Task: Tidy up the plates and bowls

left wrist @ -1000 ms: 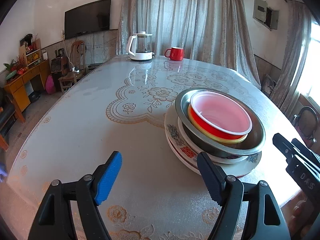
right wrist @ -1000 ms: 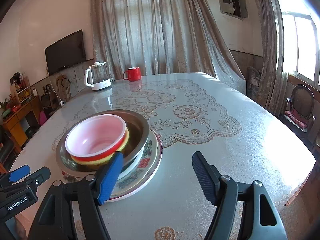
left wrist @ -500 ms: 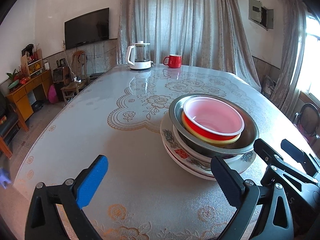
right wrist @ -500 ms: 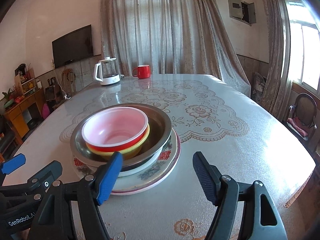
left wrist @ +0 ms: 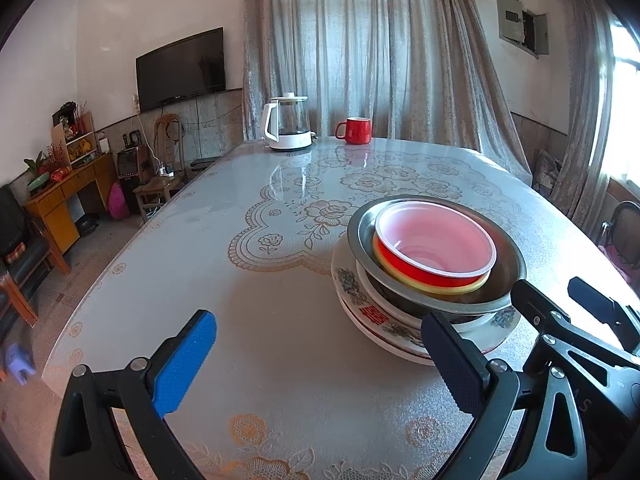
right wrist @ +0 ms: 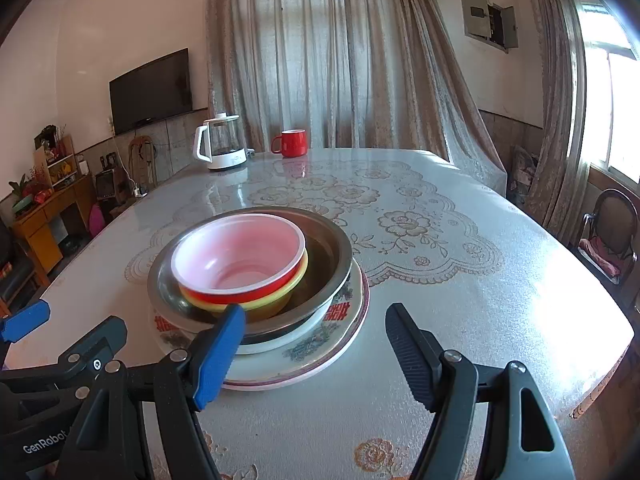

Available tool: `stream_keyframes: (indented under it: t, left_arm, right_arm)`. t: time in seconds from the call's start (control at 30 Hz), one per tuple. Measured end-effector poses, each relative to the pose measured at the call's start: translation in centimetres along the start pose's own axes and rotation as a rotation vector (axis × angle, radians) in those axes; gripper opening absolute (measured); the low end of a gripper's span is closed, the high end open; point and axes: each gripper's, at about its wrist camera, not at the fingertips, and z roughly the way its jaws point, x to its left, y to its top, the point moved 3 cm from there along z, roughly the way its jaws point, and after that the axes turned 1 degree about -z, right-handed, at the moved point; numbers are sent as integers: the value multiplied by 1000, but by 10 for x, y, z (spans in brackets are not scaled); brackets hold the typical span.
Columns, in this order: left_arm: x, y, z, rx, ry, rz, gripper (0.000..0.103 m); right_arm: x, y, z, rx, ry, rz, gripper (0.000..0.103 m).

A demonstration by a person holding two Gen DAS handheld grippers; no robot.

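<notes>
- In the left wrist view, the left gripper [left wrist: 316, 354] fills the bottom of the frame with its jaws spread wide; its blue pad sits at lower left, its black pad at lower right, and only bare tablecloth lies between them.
- The table [left wrist: 224, 280] runs up the middle of the frame under a glossy cloth with a floral lace print.
- A white kettle [left wrist: 287, 126] and a red mug [left wrist: 354, 130] stand side by side at the table's far edge, upper centre.
- The stack of dishes sits right of centre: a red bowl [left wrist: 434, 250] with a pale pink inside nests in a yellow bowl [left wrist: 440, 289], both inside a steel basin [left wrist: 360, 226], which rests on a patterned plate [left wrist: 352, 296].
- The black pad of the left gripper overlaps the plate's near rim in the picture; I cannot tell whether they touch.
- In the right wrist view, the same stack lies left of centre, with the plate [right wrist: 320, 340] at the bottom.
- The right gripper [right wrist: 314, 354] is released, jaws apart and nothing between them; its blue pad stands in front of the basin's near rim, and its black pad is over bare cloth to the right.
</notes>
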Motion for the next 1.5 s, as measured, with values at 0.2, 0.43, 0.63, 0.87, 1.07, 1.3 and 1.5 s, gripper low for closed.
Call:
stream_keyframes:
  t: [0.2,0.43,0.63,0.87,1.07,1.3,1.5]
  left_arm:
    - [1,1,-1,6,-17,-17,103]
    - [1,2,-1,5,-14,-20,103]
    - [2,1,-1,6,-13,-24,103]
    - [3,1,-1,3,-8,-25,103]
    - [4,0,-1,7,-10,-29,103]
    - [5,0,-1,9,-11,-30,103]
    - [4,-2,0,13,-14,-30,103]
  right_arm:
    - [-1,1,0,1,-2,4,74]
    - [0,2,0,1,-1,2,74]
    - [0,3,0,1,0,1,74]
    - [1,3,0,0,3,2,74]
    - [2,2,1,4,4,-1,74]
    - [2,2,1,4,4,-1,74]
    - [3,2,1,5,4,0,74]
